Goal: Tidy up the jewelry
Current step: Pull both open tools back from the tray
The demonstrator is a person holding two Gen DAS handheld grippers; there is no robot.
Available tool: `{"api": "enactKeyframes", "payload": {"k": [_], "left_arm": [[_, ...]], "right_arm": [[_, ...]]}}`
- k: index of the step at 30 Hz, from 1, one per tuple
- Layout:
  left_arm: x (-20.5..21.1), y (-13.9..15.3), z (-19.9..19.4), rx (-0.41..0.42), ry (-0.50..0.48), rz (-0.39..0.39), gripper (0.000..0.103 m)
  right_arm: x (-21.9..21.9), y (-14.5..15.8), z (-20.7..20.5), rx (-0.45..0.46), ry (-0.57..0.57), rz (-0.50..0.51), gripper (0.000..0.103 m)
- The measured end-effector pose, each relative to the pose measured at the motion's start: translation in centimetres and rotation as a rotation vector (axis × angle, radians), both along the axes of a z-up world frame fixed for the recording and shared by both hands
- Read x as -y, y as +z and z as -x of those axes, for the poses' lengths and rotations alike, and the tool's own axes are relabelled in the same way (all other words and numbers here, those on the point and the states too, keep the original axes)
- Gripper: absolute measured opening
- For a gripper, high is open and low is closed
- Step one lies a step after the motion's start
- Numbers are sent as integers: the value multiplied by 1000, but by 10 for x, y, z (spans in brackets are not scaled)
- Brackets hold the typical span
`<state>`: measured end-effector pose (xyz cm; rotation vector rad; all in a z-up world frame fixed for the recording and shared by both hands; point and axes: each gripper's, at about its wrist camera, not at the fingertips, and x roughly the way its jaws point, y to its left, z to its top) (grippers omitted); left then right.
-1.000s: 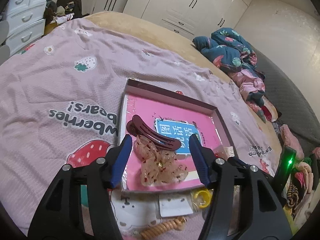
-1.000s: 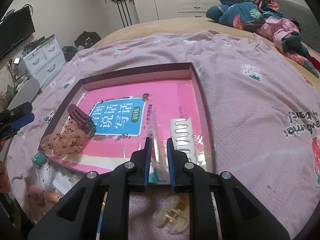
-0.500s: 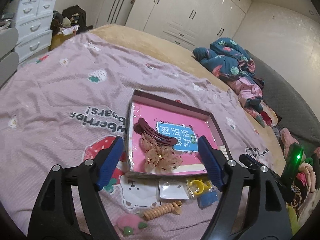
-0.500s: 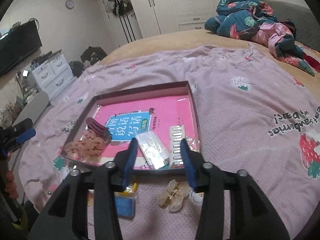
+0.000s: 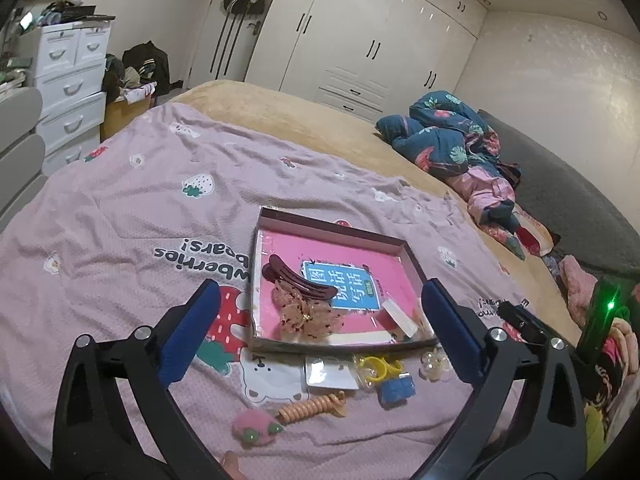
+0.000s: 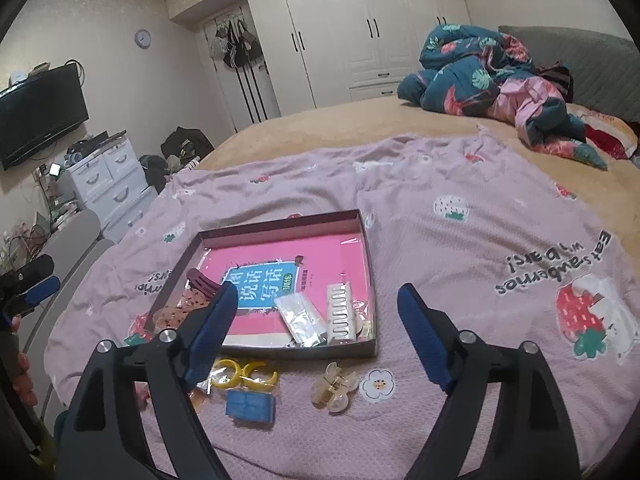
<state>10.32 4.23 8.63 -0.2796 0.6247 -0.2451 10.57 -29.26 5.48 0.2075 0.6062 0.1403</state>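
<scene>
On the bed just before the tray [image 6: 372, 350], the translucent claw clip [image 6: 334, 388] lies loose. It looks light, stiff and slippery, best pinched across its body. Both the left tool [image 5: 320, 340] and right tool [image 6: 316, 334] gape wide, empty.

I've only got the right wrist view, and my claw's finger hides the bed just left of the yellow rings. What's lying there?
Observer: An orange coil tie, loose on the bedspread.
Operator: Anything beside it?
Observer: A pink plush clip, just left of the coil tie, outside the tray.
Operator: Is the left claw holding anything?
Observer: No. The left claw is open and empty.
</scene>
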Motion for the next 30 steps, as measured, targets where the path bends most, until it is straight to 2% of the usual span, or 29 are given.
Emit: {"api": "enactKeyframes", "payload": {"k": [14,21,30], "left_arm": [[-1,4,28,14,-6,-63,94],[-2,-2,37,-1,-11,-94,94],[-4,-24,41,-67,-42,-105,94]], "right_arm": [[-8,26,39,73,39,15,88],[-19,21,47,57,71,27,88],[-31,6,52,17,114,50,88]]}}
